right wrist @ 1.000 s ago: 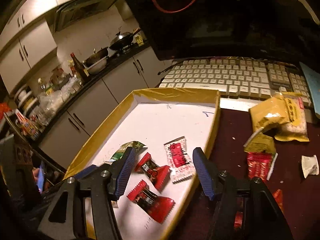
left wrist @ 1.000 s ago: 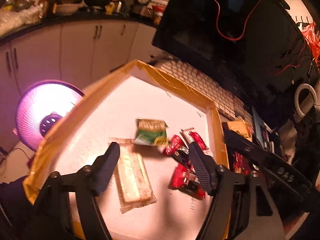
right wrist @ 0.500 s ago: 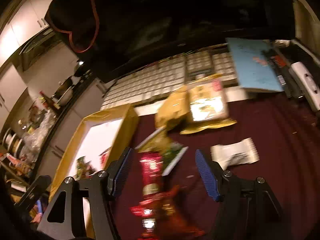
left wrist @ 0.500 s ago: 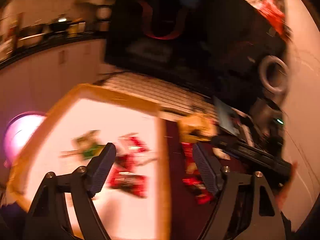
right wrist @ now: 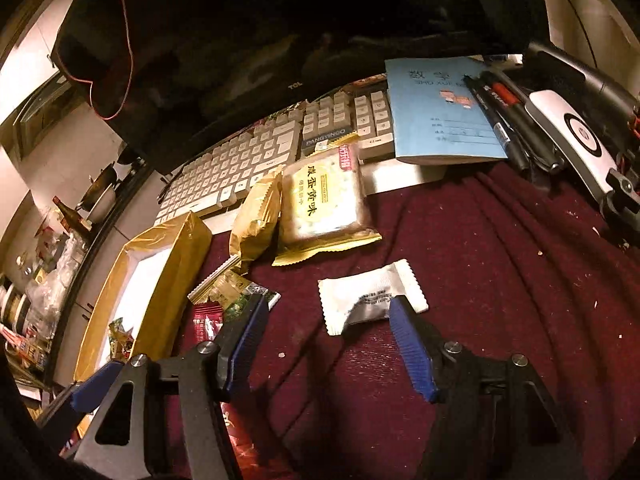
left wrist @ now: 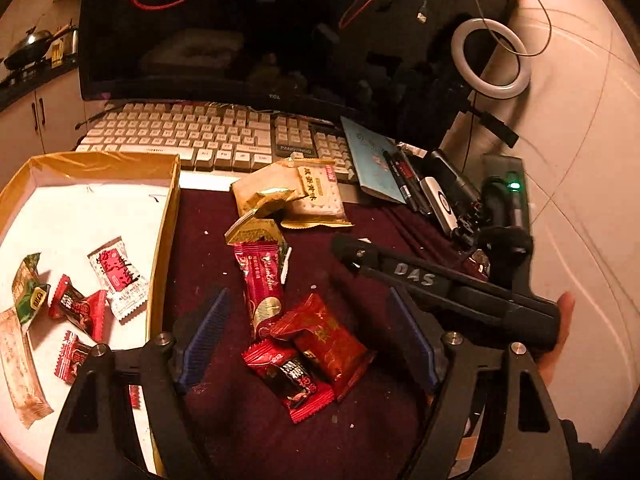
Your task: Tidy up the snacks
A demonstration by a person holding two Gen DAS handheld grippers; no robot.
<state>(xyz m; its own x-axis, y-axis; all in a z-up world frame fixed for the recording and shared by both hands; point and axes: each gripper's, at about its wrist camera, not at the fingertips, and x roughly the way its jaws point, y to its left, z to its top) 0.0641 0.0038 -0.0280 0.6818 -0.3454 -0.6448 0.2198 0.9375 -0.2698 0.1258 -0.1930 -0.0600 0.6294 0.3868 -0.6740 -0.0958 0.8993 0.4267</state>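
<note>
Maroon cloth (right wrist: pixel 480 280) covers the desk. Nearest, the left gripper (left wrist: pixel 308 336) hovers spread and empty over two red foil snack packets (left wrist: pixel 316 344). The right gripper (right wrist: pixel 326 332), also released, has its right finger over a white sachet (right wrist: pixel 372 296). Leftward, a yellow-rimmed cardboard tray (left wrist: pixel 164 240) holds several wrapped sweets (left wrist: pixel 114 268). Beyond lie a white keyboard (left wrist: pixel 192 136) and dark monitor (left wrist: pixel 200 40).

Left wrist view: looks forward and steeply down along its fingers, close over the maroon cloth (left wrist: pixel 224 216) beside the gold-rimmed box (left wrist: pixel 162 248).
Right wrist view: same downward tilt, low over the cloth's middle, facing the keyboard (right wrist: pixel 256 160) at its far edge.
Shared: the keyboard, the yellow cracker pack (left wrist: pixel 316 192) (right wrist: pixel 320 196), the blue notebook (left wrist: pixel 370 160) (right wrist: pixel 436 108), the box's near wall.
</note>
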